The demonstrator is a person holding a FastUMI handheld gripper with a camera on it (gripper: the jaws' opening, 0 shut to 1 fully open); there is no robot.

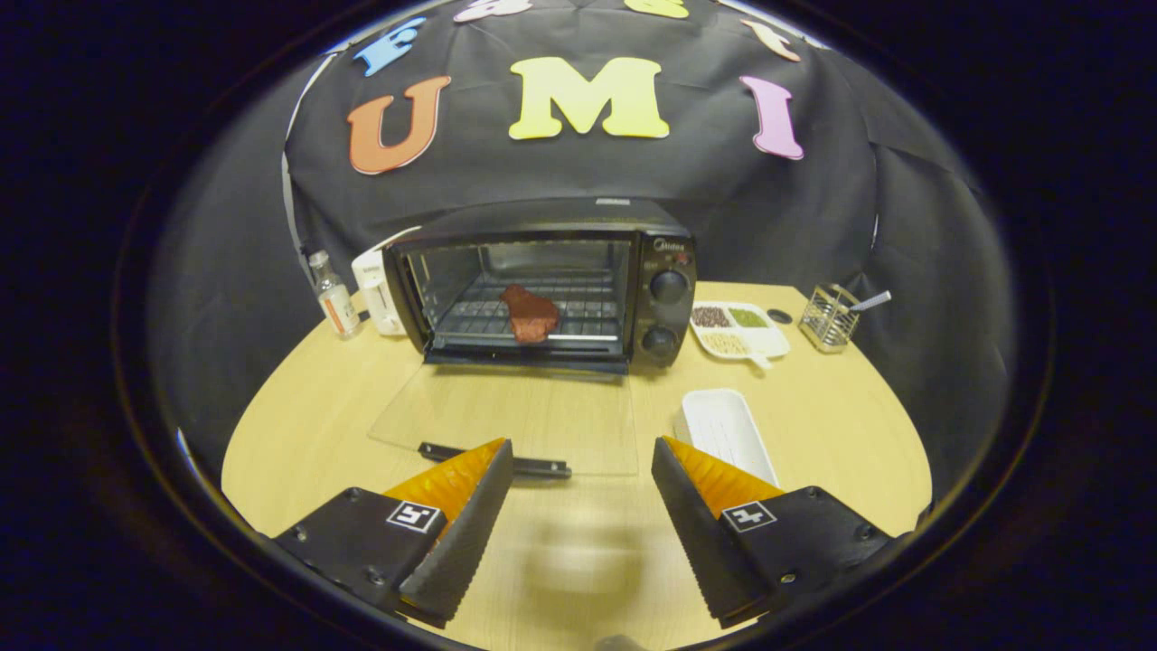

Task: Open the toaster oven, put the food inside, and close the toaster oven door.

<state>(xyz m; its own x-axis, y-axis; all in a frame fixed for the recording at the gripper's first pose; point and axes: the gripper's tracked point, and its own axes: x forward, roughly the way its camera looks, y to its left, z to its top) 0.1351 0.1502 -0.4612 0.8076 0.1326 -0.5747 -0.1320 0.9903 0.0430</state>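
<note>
A black toaster oven stands at the back of the round wooden table. Its glass door lies folded down flat toward me, with the black handle at its near edge. A brown-red piece of food rests on the wire rack inside the oven. My gripper hovers over the table just short of the door's handle. Its fingers are spread wide and hold nothing. The left fingertip overlaps the handle in the view.
A white empty tray lies beside the right finger. Behind it, right of the oven, sit a divided dish of beans and a wire holder. A small bottle and a white box stand left of the oven.
</note>
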